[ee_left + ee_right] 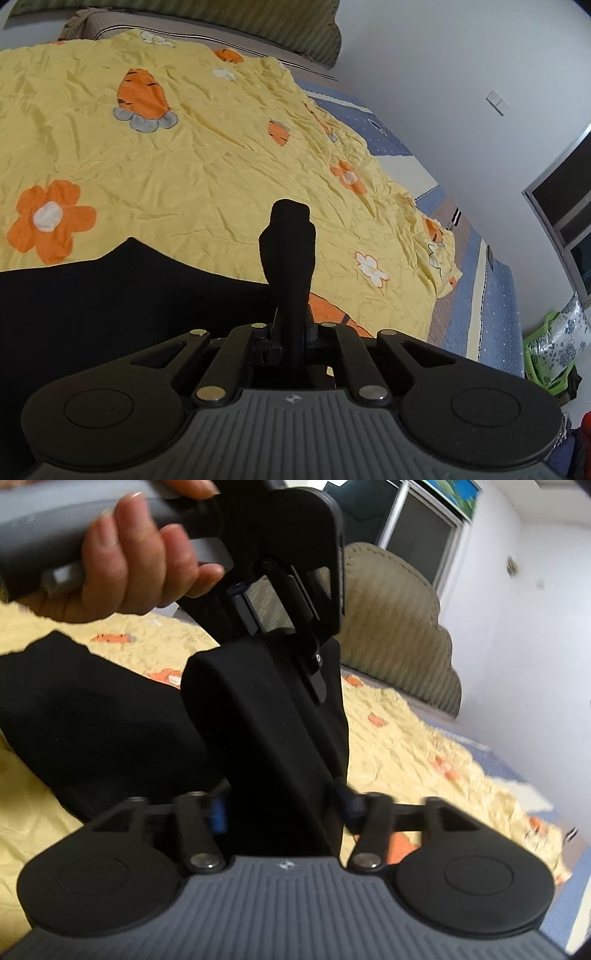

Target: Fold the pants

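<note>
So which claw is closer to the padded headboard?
Left. The left claw, clamped on the black pants, sits between the right claw and the headboard; the right claw grips the same pants farther back.

The black, matte, soft-fabric pants are lying across the near part of the yellow flowered bedsheet, their upper edge rising to a small peak. In the right wrist view, one band of the same black cloth is standing lifted off the sheet, stretched taut and slanting upward, while the rest is spreading flat at the left.
</note>
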